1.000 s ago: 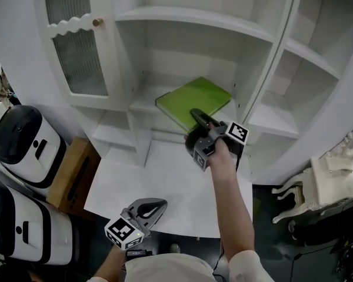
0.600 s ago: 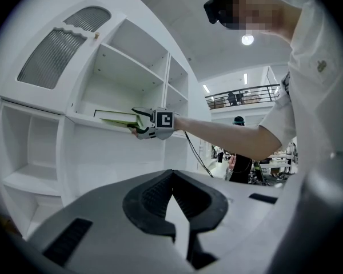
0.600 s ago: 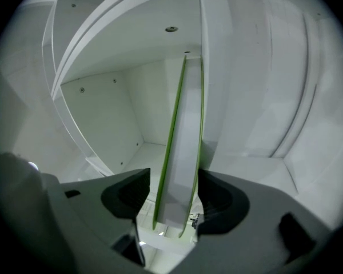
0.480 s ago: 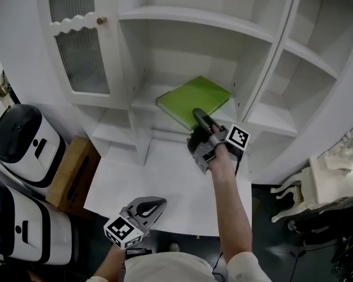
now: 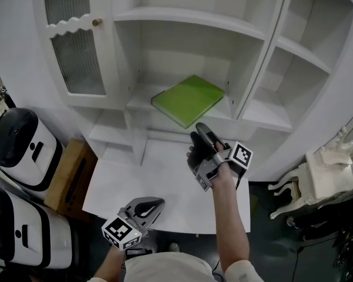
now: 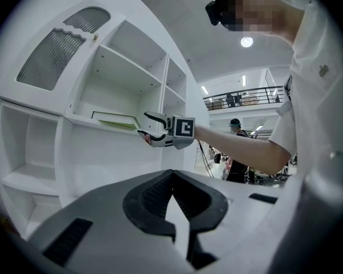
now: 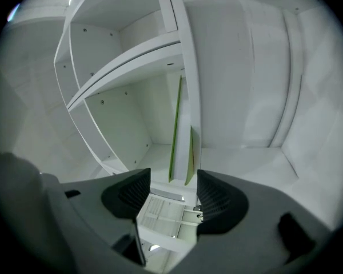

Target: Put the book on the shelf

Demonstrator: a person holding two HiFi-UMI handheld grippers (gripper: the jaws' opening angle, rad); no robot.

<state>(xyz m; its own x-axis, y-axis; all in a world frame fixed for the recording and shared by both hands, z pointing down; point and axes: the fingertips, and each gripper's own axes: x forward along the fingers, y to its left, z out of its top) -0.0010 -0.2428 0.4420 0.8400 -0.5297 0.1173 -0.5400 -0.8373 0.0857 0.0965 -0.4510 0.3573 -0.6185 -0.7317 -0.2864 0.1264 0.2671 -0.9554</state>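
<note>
The green book [image 5: 188,100] lies flat on the middle shelf [image 5: 140,102] of the white cabinet, its near corner at the shelf's front edge. My right gripper [image 5: 199,137] hangs just in front of and below that corner, over the white table [image 5: 165,181]; it is open and holds nothing. In the right gripper view the book [image 7: 173,147] shows edge-on beyond the spread jaws of the right gripper [image 7: 173,190]. My left gripper [image 5: 154,207] is low at the table's front edge, shut and empty. The left gripper view shows the left gripper [image 6: 172,177], the book [image 6: 117,122] and the right gripper [image 6: 145,125].
A ribbed-glass cabinet door [image 5: 76,51] stands left of the shelf bay. Two white rounded machines [image 5: 20,143] and a cardboard box [image 5: 70,172] sit on the floor at left. White ornate furniture [image 5: 323,178] is at right. A person [image 6: 237,153] stands in the background.
My right gripper has let go of the book's near edge and drawn back and down from the shelf. The book stays on the shelf. The left gripper has not moved.
</note>
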